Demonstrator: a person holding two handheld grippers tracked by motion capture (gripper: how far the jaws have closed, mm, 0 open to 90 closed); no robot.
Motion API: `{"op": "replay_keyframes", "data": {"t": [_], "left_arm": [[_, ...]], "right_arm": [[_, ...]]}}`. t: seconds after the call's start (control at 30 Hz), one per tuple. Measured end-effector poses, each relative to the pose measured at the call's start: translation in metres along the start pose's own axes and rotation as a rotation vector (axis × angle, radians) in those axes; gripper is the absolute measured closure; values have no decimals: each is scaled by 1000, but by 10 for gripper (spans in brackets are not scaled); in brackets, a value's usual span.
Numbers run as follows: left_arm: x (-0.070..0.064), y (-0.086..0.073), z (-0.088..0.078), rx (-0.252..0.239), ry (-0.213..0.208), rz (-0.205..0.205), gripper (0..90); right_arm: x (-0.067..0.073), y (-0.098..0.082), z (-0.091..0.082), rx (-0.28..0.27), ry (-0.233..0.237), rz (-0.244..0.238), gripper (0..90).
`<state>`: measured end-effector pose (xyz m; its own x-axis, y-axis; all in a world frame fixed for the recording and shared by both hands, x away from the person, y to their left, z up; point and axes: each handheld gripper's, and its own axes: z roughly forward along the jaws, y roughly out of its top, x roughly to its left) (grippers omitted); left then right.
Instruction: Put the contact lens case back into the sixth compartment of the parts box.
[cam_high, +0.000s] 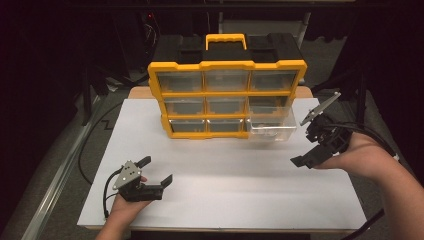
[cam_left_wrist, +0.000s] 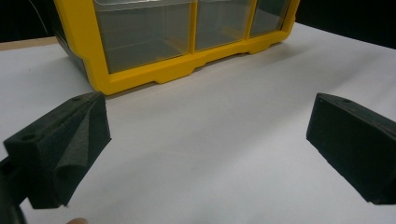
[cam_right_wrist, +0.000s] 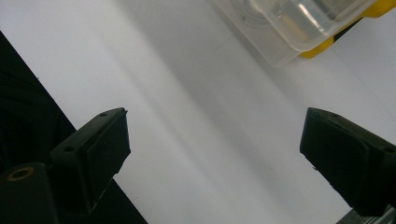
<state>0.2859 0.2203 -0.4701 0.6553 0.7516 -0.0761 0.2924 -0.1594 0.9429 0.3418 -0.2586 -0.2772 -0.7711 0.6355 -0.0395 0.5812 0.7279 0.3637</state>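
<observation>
Pulled-out drawer (cam_high: 272, 126): sticking fwd from bottom-right slot of organiser, clear plastic, front edge out over table; roughly 10 o'clock from right gripper in high view, near but apart. Contents too blurred to tell.
Same drawer, right gripper view (cam_right_wrist: 289, 28): at 1 o'clock, beyond jaw tips, no contact.
Right gripper (cam_high: 311, 159): at 3 o'clock on table edge, held in right hand (cam_high: 362, 155), jaws spread wide, nothing between them, just white surface below. Pads clear of everything.
Left gripper (cam_high: 156, 171): at 7 o'clock near front of table, held in left hand (cam_high: 122, 205), jaws gaping, nothing between. Well apart from drawer.
Left gripper view: organiser's bottom row (cam_left_wrist: 187, 32) at 12 o'clock, yellow base edge ahead of jaws, not touched.
Organiser (cam_high: 227, 97): yellow frame, black body, yellow carry handle (cam_high: 226, 40) on top, three rows of three clear drawers, standing upright at 12 o'clock on table.
Table (cam_high: 225, 195): white top, wooden edge showing behind organiser.
Cables (cam_high: 372, 137): black, trailing from right gripper over wrist.
Writing/brands: none legible on frame, drawers or grippers.
</observation>
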Motion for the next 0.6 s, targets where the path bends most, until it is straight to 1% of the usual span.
{"op": "replay_keyframes", "data": {"t": [0.2,0.27,0.33,0.43,0.6], "left_arm": [[0,0,0,0,-1,1,8],[0,0,0,2,-1,2,8],[0,0,0,1,-2,1,8],[1,0,0,1,-1,0,8],[1,0,0,3,-1,1,8]], "right_arm": [[6,-3,15,16,0,-1,34],[7,-3,21,18,8,0,21],[8,-4,29,32,5,0,2],[10,-5,41,38,5,-3,1],[13,-7,63,68,6,-13,1]]}}
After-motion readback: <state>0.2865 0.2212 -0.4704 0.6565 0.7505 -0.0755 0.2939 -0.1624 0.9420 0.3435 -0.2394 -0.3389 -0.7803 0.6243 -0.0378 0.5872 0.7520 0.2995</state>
